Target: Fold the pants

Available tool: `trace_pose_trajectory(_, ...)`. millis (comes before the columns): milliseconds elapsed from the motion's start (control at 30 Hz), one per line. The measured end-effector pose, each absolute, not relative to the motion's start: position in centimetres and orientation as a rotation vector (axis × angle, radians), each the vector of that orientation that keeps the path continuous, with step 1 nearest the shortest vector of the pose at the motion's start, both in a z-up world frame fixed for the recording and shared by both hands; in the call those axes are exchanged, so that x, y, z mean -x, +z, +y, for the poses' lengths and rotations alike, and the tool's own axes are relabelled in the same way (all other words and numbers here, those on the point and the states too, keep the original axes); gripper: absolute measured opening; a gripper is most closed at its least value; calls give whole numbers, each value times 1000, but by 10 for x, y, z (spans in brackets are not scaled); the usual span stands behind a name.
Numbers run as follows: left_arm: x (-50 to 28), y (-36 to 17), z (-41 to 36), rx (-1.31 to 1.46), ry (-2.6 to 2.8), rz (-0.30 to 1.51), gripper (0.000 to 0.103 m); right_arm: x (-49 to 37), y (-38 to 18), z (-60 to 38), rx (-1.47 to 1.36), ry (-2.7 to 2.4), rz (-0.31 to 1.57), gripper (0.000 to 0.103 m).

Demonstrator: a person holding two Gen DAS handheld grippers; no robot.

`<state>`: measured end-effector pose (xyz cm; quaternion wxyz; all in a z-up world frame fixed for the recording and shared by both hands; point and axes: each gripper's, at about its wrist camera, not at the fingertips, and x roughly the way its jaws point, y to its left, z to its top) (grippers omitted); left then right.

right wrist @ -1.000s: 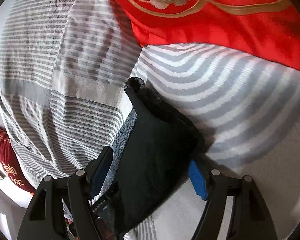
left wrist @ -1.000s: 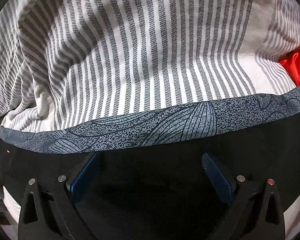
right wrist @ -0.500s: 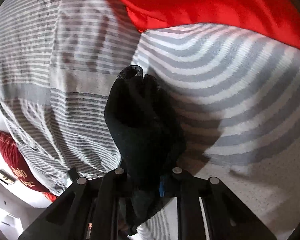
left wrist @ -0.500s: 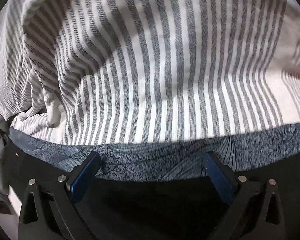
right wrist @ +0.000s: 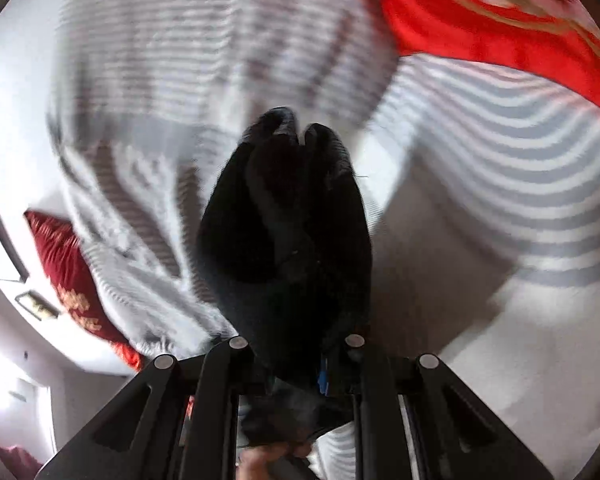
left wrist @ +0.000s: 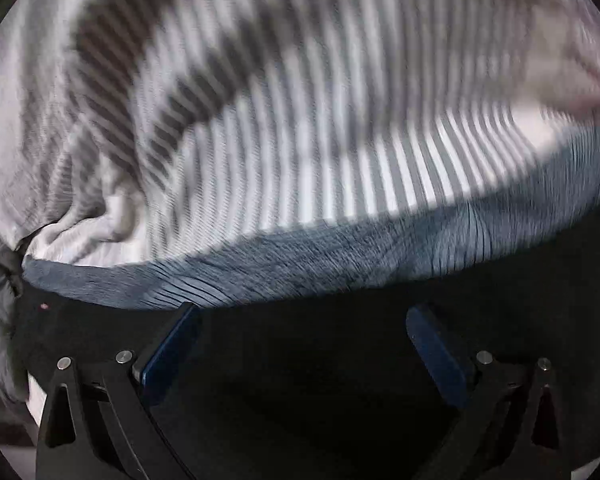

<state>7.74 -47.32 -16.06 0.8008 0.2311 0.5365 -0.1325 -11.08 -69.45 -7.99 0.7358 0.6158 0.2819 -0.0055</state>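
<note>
While the right gripper (right wrist: 296, 360) has just been closing, its jaws now stand pinched on a bunched fold of the black pants (right wrist: 288, 232), which rise from between the black arms as a dark, puckered lump that fills the middle of the right wrist view. Beyond that lump lies the striped sheet (right wrist: 520, 168), grey and white, much blurred. A dark red pillow (right wrist: 66, 268) sits at its left edge, and a bright red quilt (right wrist: 480, 24) with gold trim covers the far right corner. On the other side, the left gripper (left wrist: 300, 344) points down with its blue pads (left wrist: 168, 352) wide apart, nothing pressed between them. Black pants cloth fills the space under and between its fingers. Just past the fingertips runs the grey-blue patterned band (left wrist: 300, 264) of the pants, crossing the view from left to right. Farther out the striped sheet spreads away, rumpled at the left and crossed by a broad shadow.
</note>
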Motion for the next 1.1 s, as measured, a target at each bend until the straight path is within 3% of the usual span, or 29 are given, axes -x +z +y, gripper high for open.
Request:
trace_pose_trajectory(333,-102,-109,-364,-283,-217,1149,103,37,-31,-581,-1070,153,778,16)
trace_pose_trajectory(667,-121,-118,-219,-237,-29,1192,103,-32,-100,-425,-717,129,1110,17)
trace_pose_trajectory(800,-124,-130,-182,-211,-1,1234,103,-38,-125,-390,-588,80,1197,27)
trace_pose_trajectory(867,-123,-134,-169,-196,1,1251,103,-39,-121,-384,-565,81,1199,43)
trace_pose_trajectory(933,-123,-135,-160,-180,0,1263,103,-46,-112,-371,-537,117,1222,74)
trace_pose_trajectory(1000,-125,-135,-150,-160,-3,1274,103,-49,-99,-356,-471,136,1246,80)
trace_pose_trajectory(1100,-130,-129,-140,-142,-17,1271,103,-43,-74,-347,-460,201,1246,80)
